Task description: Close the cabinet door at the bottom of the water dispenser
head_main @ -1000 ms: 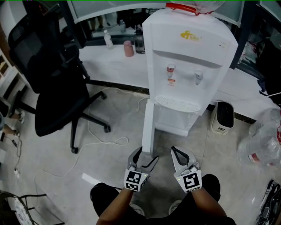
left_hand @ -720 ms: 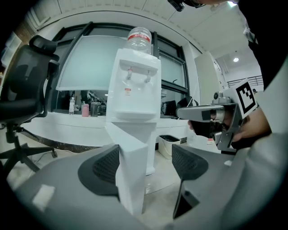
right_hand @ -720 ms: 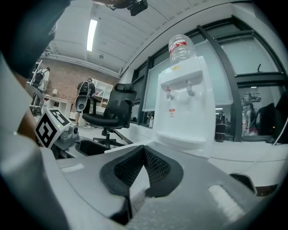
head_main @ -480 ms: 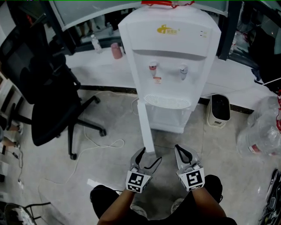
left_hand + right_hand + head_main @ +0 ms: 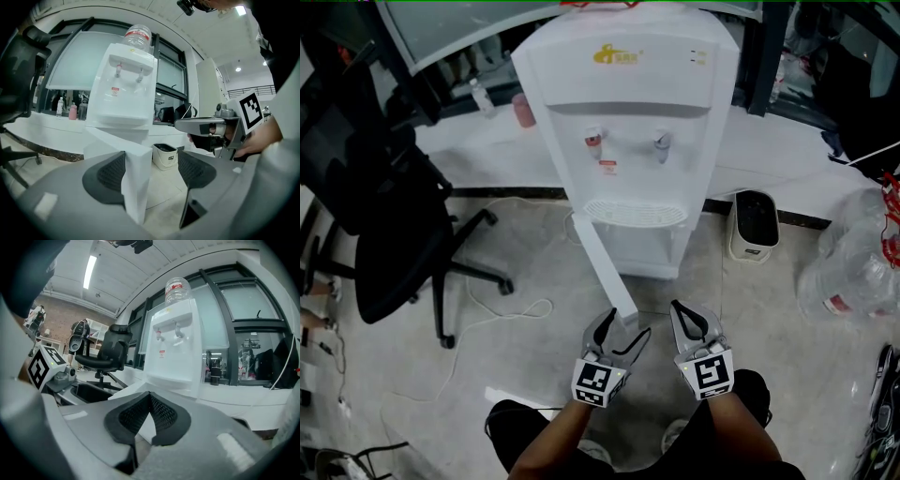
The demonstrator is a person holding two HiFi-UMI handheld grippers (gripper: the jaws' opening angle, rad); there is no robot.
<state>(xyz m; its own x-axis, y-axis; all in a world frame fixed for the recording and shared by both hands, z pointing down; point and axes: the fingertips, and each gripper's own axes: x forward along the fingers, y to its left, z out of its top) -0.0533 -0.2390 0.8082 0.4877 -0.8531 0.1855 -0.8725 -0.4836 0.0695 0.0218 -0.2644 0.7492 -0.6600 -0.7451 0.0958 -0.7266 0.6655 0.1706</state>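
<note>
L gripper [image 5: 624,328] jaws apart round flat white door [image 5: 598,262] edge; R gripper [image 5: 680,314] closed, empty

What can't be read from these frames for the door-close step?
- Cabinet interior: in the head view the drip tray overhangs it; in the left gripper view the cabinet door blocks it.
- Water bottle: cut off by the head view's top edge.
- Tap label: print too small.

Cropping the water dispenser [image 5: 628,103] at the head view's top edge (bottle lost there), hiding its cabinet inside behind the cabinet door [image 5: 602,272].
</note>
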